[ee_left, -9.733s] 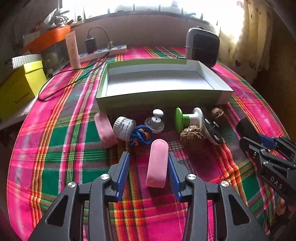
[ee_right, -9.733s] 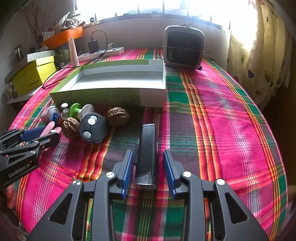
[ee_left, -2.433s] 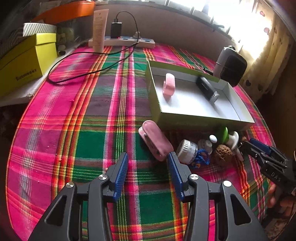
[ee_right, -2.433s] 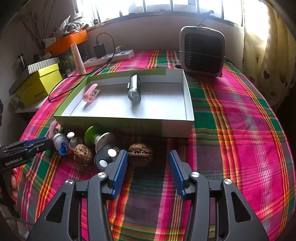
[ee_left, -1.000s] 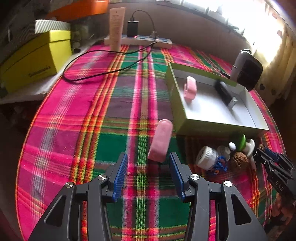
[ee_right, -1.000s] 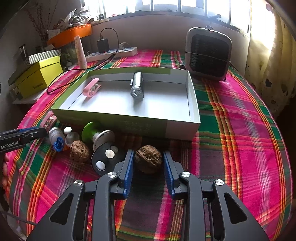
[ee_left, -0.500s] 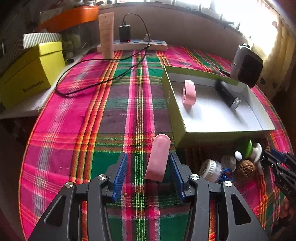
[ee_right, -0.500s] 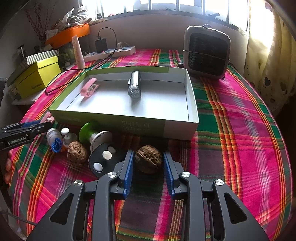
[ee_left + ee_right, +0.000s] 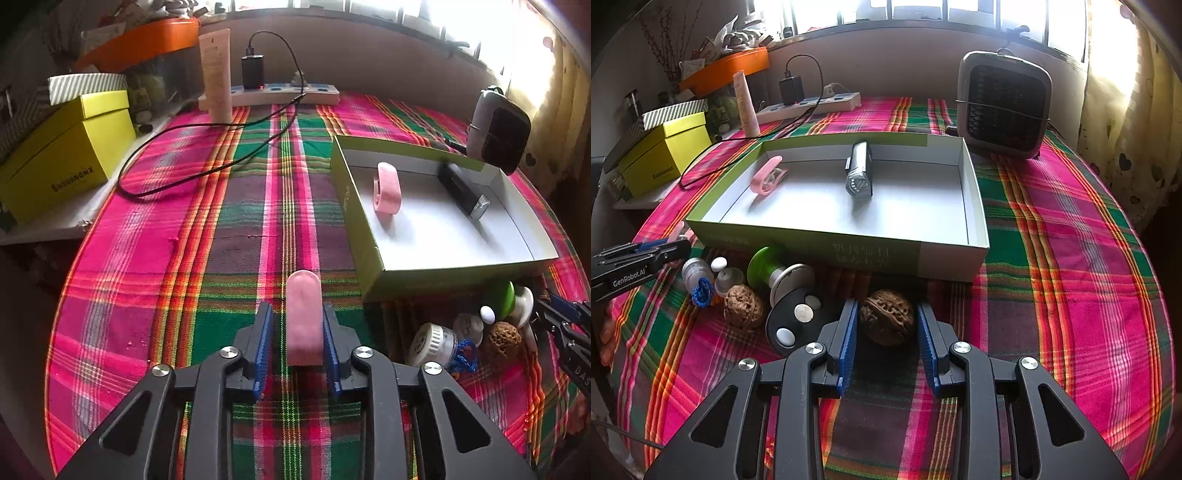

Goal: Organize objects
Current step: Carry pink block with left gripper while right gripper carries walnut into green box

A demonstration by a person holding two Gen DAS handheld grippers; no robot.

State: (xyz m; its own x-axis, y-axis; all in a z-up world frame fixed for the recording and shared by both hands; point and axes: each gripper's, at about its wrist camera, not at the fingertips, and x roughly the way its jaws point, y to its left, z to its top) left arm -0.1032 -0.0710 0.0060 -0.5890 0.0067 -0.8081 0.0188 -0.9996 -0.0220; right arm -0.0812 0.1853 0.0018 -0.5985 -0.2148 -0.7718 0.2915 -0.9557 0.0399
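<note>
Plaid cloth [image 9: 1071, 258], wrinkled walnut [image 9: 886, 322], smooth pink clip [image 9: 303, 317]

A plaid tablecloth [image 9: 1071, 258] of pink, green and orange covers the table. Bright windows [image 9: 923, 11] glare at twelve o'clock. A heart-patterned curtain [image 9: 1126, 129] hangs at two o'clock.

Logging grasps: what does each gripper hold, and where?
Left gripper: pink clip, jaws on its long sides. Right gripper: walnut, jaws at its sides.

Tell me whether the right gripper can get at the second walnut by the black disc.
Probably not yet: the right gripper already brackets a walnut; the second walnut lies beyond the black disc.
</note>
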